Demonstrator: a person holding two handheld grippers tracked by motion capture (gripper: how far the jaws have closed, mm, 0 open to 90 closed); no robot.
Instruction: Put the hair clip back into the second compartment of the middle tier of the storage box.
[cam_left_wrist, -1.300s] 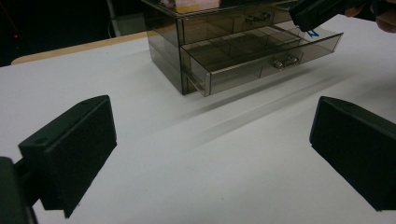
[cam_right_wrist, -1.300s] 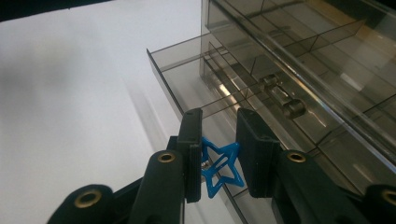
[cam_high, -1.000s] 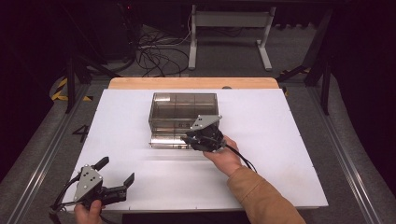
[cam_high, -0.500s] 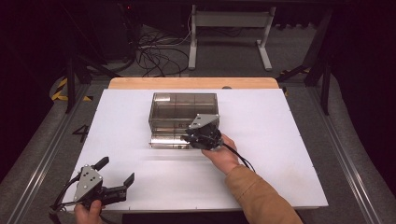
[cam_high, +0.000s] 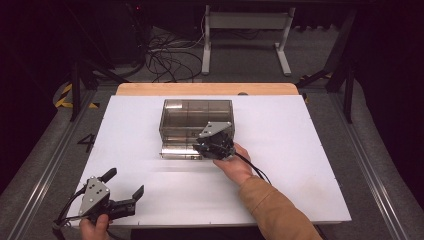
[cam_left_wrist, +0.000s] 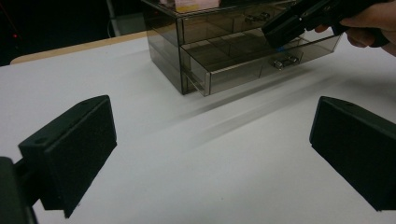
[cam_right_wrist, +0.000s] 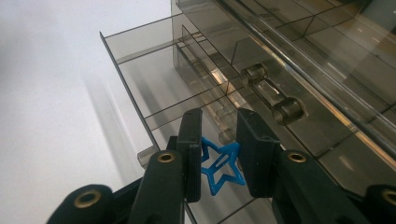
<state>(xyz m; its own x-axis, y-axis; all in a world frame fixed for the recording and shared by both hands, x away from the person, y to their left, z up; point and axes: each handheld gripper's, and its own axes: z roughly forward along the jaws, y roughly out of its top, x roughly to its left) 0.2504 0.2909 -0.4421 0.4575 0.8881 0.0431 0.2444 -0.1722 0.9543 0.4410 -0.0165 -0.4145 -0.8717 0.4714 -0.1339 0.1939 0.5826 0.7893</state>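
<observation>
Two fingers (cam_right_wrist: 192, 158) clamping blue star clip (cam_right_wrist: 219, 169), above open drawer (cam_right_wrist: 154, 88)

Overhead light: white bench (cam_high: 310, 150) bright, surroundings nearly black. Soft shadow streaks beside the smoky drawer box (cam_left_wrist: 205, 56). Glare on its clear walls, upper right of right gripper view. Near tool pads (cam_left_wrist: 70, 149) blurred, bench washed out at left.

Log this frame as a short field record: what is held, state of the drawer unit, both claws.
held item: blue star clip
right claw: shut on the clip, over the open lower drawer
drawer unit: smoky clear plastic, lower drawer pulled out, upper one closed
left claw: open, holding nothing, at the table's near left corner
</observation>
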